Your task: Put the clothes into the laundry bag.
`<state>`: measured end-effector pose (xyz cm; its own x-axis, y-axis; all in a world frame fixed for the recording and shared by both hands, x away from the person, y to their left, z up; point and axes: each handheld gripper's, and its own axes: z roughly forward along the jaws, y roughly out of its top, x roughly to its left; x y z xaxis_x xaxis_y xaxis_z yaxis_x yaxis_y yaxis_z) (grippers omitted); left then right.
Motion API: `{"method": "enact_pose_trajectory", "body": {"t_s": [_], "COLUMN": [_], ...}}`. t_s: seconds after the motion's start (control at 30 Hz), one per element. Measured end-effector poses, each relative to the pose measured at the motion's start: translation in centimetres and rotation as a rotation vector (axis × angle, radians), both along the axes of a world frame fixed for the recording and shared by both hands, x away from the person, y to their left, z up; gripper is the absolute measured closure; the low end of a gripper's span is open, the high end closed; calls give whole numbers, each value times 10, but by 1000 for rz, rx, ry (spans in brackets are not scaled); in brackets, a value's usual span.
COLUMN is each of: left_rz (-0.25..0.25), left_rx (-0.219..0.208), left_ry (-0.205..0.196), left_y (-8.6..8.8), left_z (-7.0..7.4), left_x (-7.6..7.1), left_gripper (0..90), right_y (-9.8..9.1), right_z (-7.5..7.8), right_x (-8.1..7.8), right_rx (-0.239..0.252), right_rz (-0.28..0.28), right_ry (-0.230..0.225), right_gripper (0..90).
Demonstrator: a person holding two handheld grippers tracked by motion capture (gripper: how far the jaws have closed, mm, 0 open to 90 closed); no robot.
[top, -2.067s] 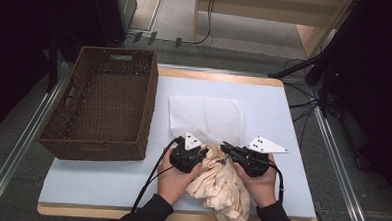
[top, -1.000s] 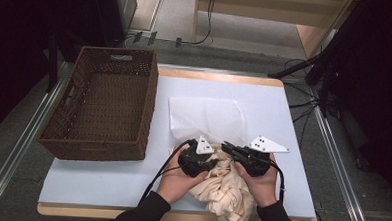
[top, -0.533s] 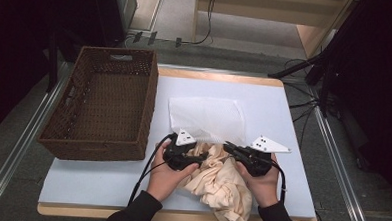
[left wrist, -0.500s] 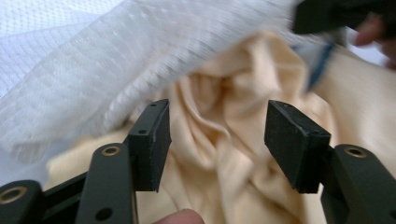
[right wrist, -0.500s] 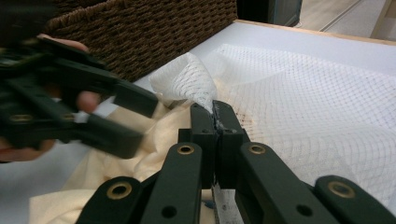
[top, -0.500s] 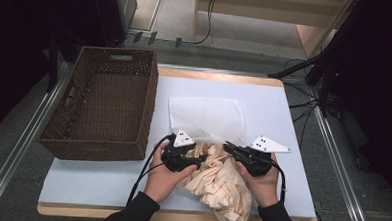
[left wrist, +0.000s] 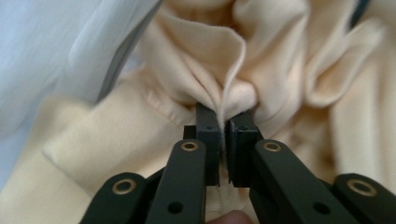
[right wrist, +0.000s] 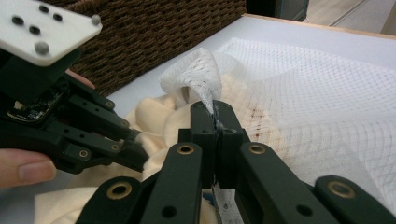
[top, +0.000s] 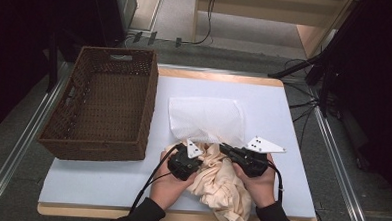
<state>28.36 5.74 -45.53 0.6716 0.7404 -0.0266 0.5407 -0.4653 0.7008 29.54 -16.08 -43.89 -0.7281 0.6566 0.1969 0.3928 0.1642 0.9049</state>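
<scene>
A crumpled cream cloth (top: 221, 185) lies at the table's near edge, partly hanging over it. Its far part tucks under the mouth of a white mesh bag (top: 206, 118) that lies flat mid-table. My left gripper (top: 205, 160) is shut on a raised fold of the cream cloth (left wrist: 177, 70), as the left gripper view (left wrist: 223, 128) shows close up. My right gripper (top: 223, 148) is shut on the near hem of the mesh bag (right wrist: 303, 93) and holds it lifted above the cloth (right wrist: 154, 116). The left gripper (right wrist: 137, 147) sits just beside the right gripper (right wrist: 215, 116).
A dark brown wicker basket (top: 101, 104) stands open on the table's left side, its wall (right wrist: 154, 28) close behind the grippers. Bare white tabletop (top: 283, 124) lies right of the bag. Cables trail from both grippers toward the near edge.
My left gripper drifted left along the cloth, then came back right and a little nearer, still at the cloth. The right gripper has stayed put, holding the bag's hem.
</scene>
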Motion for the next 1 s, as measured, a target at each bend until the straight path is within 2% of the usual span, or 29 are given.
{"method": "enact_pose_trajectory", "body": {"t_s": [0.1, 0.2, 0.23, 0.27, 0.3, 0.33, 0.4, 0.43, 0.47, 0.57, 0.63, 0.67, 0.8, 0.9, 1.0], "left_rz": [-29, 7, 44, 79, 92, 90, 42, 28, 19, 0, 6, 9, 33, 81, 152], "left_rx": [-122, -203, -214, -211, -182, -137, -95, -77, -78, -145, -163, -157, -70, -11, 65], "left_ry": [15, -42, -60, -67, -81, -69, 29, 22, 6, 0, -12, -13, -14, 5, -38], "left_y": [-6, -7, -7, -7, -9, -12, -14, -13, -10, 9, 24, 31, 48, 56, 57], "left_z": [11, 21, 22, 22, 19, 13, -2, -5, -5, 6, 12, 14, 8, -2, -6], "left_x": [6, 17, 21, 25, 28, 32, 37, 35, 32, 21, 13, 9, -7, -14, -17], "left_gripper": [874, 874, 874, 874, 873, 866, 815, 769, 713, 568, 504, 485, 423, 384, 324], "right_y": [0, -2, -2, -2, -3, -3, -4, -5, -6, -7, -7, -7, -6, -6, -6], "right_z": [2, 8, 9, 9, 10, 9, 8, 7, 6, 5, 5, 4, 4, 3, 3], "right_x": [-2, -5, -5, -5, -5, -5, -4, -3, -3, -2, -1, -1, 0, 0, 1], "right_rx": [8, 20, 19, 24, 24, 21, 21, 18, 20, 16, 15, 14, 11, 9, 8], "right_rz": [-2, 5, 5, 4, 4, 3, -1, -4, -6, -12, -14, -15, -15, -17, -21], "right_ry": [-9, -24, -33, -30, -31, -31, -26, -19, -15, -9, -4, -5, -7, -5, -5], "right_gripper": [895, 895, 895, 895, 895, 895, 895, 895, 895, 895, 895, 895, 895, 895, 895]}}
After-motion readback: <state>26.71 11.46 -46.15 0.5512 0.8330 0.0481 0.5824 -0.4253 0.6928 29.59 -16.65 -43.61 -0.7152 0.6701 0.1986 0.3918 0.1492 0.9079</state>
